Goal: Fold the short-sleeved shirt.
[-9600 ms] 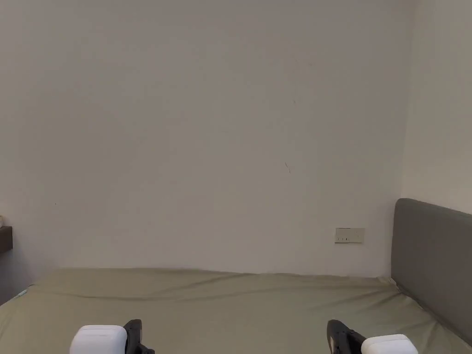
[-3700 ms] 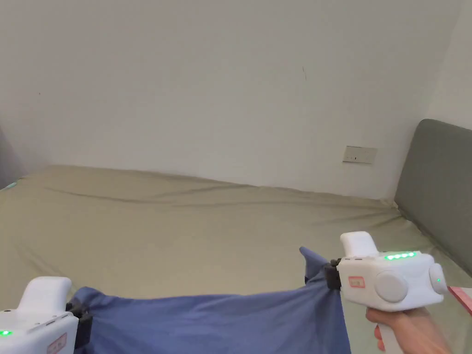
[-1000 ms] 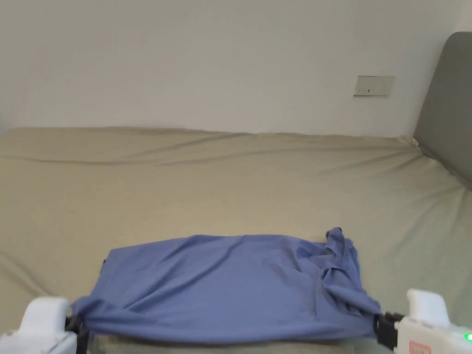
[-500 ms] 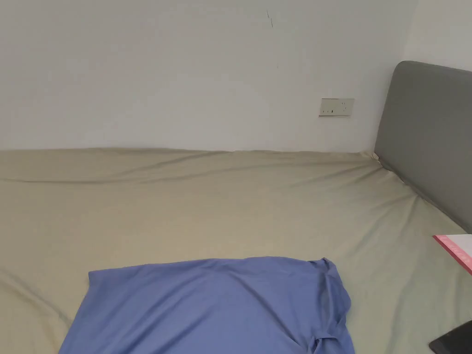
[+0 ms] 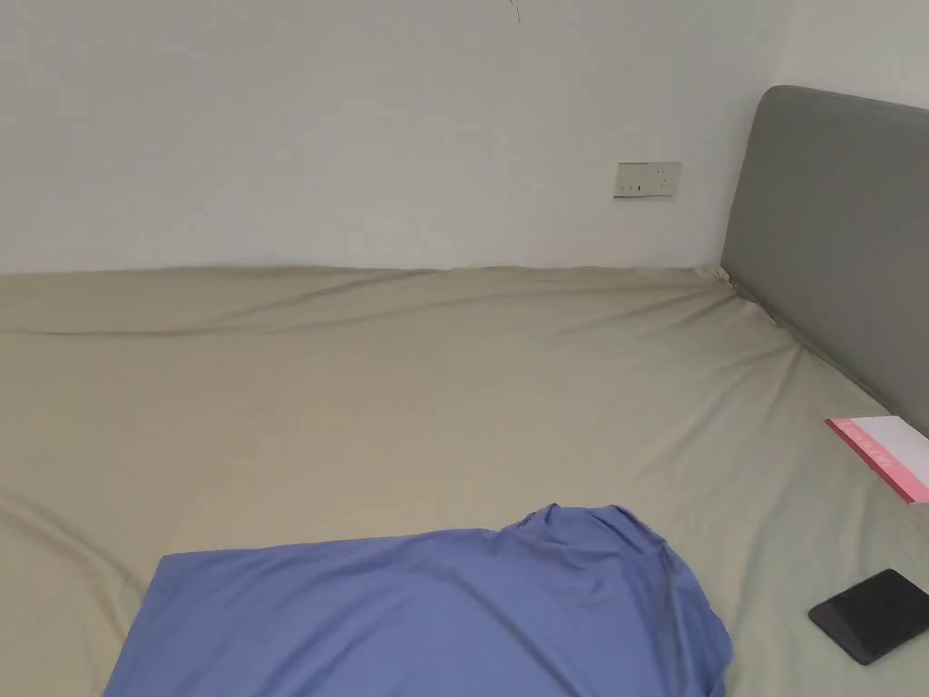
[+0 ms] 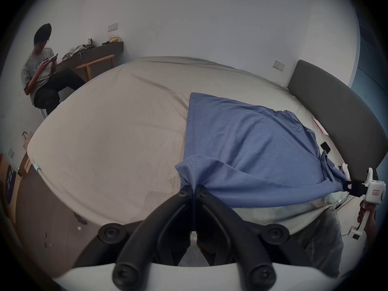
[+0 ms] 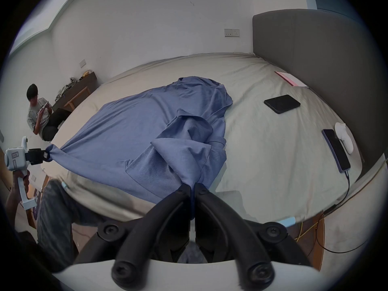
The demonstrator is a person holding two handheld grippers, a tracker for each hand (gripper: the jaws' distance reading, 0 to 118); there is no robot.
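A blue short-sleeved shirt (image 5: 426,617) lies spread on the olive bed sheet (image 5: 408,381), its near edge pulled toward the bed's front. In the left gripper view my left gripper (image 6: 194,187) is shut on a bunched corner of the shirt (image 6: 247,148). In the right gripper view my right gripper (image 7: 192,185) is shut on the other near corner of the shirt (image 7: 147,127), where a sleeve lies crumpled. The left gripper (image 7: 45,155) and right gripper (image 6: 345,187) each appear far off in the other's view, with the cloth stretched between them.
A grey headboard (image 5: 844,236) stands on the right. A pink-edged booklet (image 5: 884,454) and a black tablet (image 5: 871,617) lie on the sheet near it; a phone (image 7: 336,148) and a white object (image 7: 344,138) lie nearer. A person (image 6: 42,68) sits beyond the bed's left side.
The shirt was lifted, then laid on the bed and drawn toward the near edge. The head camera has shifted, and its right far corner now bulges up a little.
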